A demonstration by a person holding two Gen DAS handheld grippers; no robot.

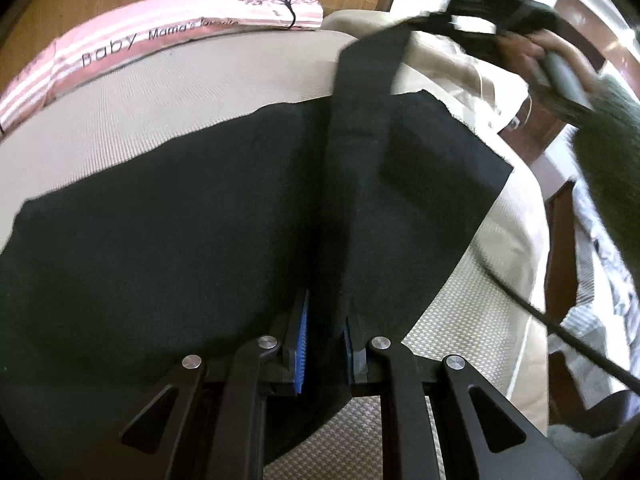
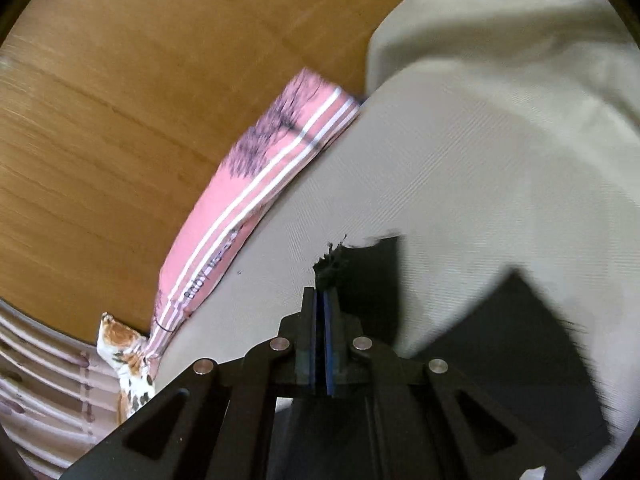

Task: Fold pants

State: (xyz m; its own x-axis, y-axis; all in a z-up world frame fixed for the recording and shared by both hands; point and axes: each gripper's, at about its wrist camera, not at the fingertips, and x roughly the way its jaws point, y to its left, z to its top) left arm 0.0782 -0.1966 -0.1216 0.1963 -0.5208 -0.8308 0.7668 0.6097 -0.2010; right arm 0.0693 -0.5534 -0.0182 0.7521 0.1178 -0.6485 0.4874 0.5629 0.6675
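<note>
Black pants lie spread on a beige mat. My left gripper is shut on a thick fold of the pants between its blue pads. A taut band of the fabric runs from there up to my right gripper, which shows at the top right with a hand behind it. In the right wrist view my right gripper is shut on a frayed black corner of the pants, lifted above the mat. More of the pants hangs at the lower right.
A pink striped cloth printed "Baby" lies along the mat's far edge; it also shows in the right wrist view. A wooden headboard rises behind it. A cream blanket lies at the top right. A floral cloth sits at the lower left.
</note>
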